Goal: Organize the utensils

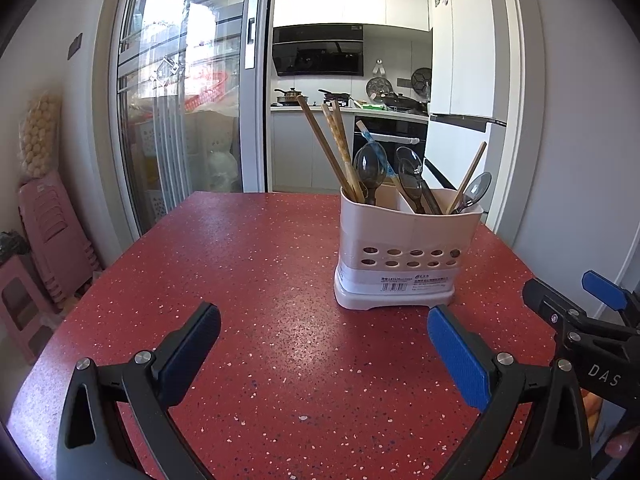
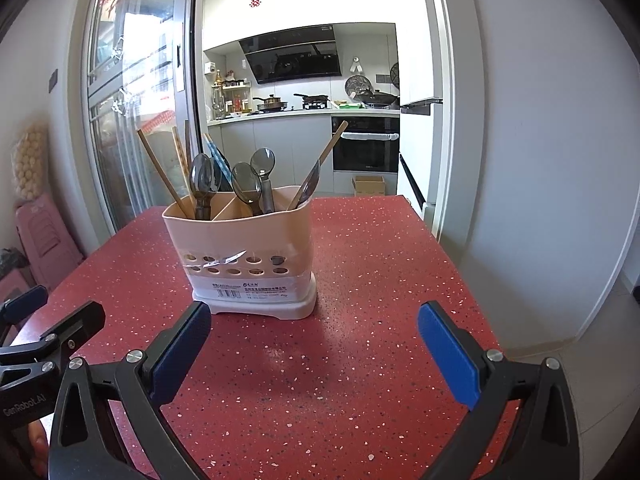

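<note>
A white plastic utensil holder (image 1: pixel 404 248) stands on the red speckled table (image 1: pixel 240 280); it also shows in the right wrist view (image 2: pixel 244 248). It has divided compartments holding wooden chopsticks (image 1: pixel 324 148) and several dark spoons (image 1: pixel 370 170), mixed together. In the right wrist view the chopsticks (image 2: pixel 160 172) lean left and the spoons (image 2: pixel 246 184) stand in the middle. My left gripper (image 1: pixel 324 340) is open and empty, near the holder's front left. My right gripper (image 2: pixel 314 340) is open and empty, just in front of the holder.
The right gripper (image 1: pixel 592 320) shows at the right edge of the left wrist view. Stacked pink stools (image 1: pixel 52 240) stand left of the table. A glass sliding door (image 1: pixel 180 100) and a kitchen doorway lie beyond the table's far edge. A white wall (image 2: pixel 540 160) is on the right.
</note>
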Available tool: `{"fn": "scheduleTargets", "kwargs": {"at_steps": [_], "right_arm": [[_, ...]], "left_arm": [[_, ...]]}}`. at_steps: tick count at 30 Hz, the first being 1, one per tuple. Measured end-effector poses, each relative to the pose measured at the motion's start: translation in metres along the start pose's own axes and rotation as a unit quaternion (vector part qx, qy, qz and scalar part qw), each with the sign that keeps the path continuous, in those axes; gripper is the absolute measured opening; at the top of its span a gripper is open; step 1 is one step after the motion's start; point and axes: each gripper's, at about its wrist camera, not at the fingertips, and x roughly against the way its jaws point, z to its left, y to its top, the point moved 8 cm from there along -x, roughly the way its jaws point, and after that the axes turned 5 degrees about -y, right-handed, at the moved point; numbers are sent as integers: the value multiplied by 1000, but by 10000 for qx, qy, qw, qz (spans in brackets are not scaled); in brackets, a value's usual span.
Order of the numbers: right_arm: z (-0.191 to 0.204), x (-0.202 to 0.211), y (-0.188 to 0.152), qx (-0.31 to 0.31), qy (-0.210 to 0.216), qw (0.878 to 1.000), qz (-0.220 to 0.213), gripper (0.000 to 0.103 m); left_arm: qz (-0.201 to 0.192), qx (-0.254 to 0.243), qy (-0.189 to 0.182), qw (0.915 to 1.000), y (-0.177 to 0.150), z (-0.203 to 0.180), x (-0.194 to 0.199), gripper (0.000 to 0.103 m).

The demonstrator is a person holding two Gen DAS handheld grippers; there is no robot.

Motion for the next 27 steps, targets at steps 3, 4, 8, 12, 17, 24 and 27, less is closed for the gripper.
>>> {"fn": "scheduleTargets", "kwargs": {"at_steps": [3,4,8,12,17,24,27], "right_arm": [[0,1,0,-9,10,10000,-17,103],[0,2,1,-9,17,10000,-21,103],[0,3,1,-9,30,10000,-37,103],[0,3,2,-21,31,10000,-38,103],[-1,3,1,-18,32,10000,-40,103],[-1,4,1,-16,37,10000,-38,103],[-1,4,1,-17,35,10000,-39,103]], "left_arm": [[-3,-3,-4,10000,0,0,1,103],[-6,-8,-3,10000,0,0,1,103],[-16,-22,3,10000,1,-1,3,103],[-16,-32,10,10000,2,-2,4,103],[-3,-53,1,10000,2,-3,4,103],[2,-68,13,10000,2,-4,3,103],[7,-75,12,10000,3,-5,4,103]]}}
